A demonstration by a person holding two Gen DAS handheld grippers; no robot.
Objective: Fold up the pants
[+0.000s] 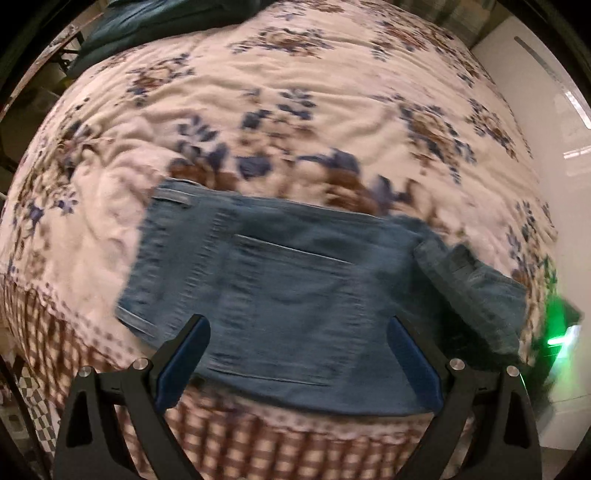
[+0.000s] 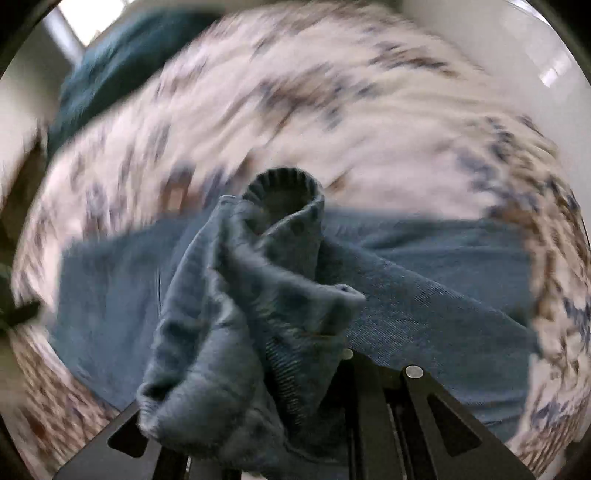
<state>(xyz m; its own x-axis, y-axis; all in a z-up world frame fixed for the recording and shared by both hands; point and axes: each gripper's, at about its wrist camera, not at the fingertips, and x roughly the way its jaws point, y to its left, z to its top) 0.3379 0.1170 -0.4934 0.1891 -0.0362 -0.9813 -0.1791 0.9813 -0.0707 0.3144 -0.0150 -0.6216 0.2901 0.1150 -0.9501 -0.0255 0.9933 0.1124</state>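
Blue denim pants (image 1: 295, 277) lie flat across the near edge of a bed, a back pocket facing up. My left gripper (image 1: 297, 325) hovers above them, jaws wide open with nothing between the blue pads (image 1: 184, 354). At the right a leg end (image 1: 476, 291) is raised off the bed. In the right wrist view that leg end (image 2: 240, 295) is bunched and twisted, its hem curled up, and my right gripper (image 2: 288, 387) is shut on it; the cloth hides the fingertips. The rest of the pants (image 2: 443, 266) stretches out flat beneath.
The bed carries a white cover with blue and brown flowers (image 1: 295, 92) and a checked border (image 1: 240, 443) at the near edge. A dark teal pillow (image 1: 147, 22) lies at the far left. A white wall (image 1: 554, 147) runs along the right, with a green glow (image 1: 557, 332).
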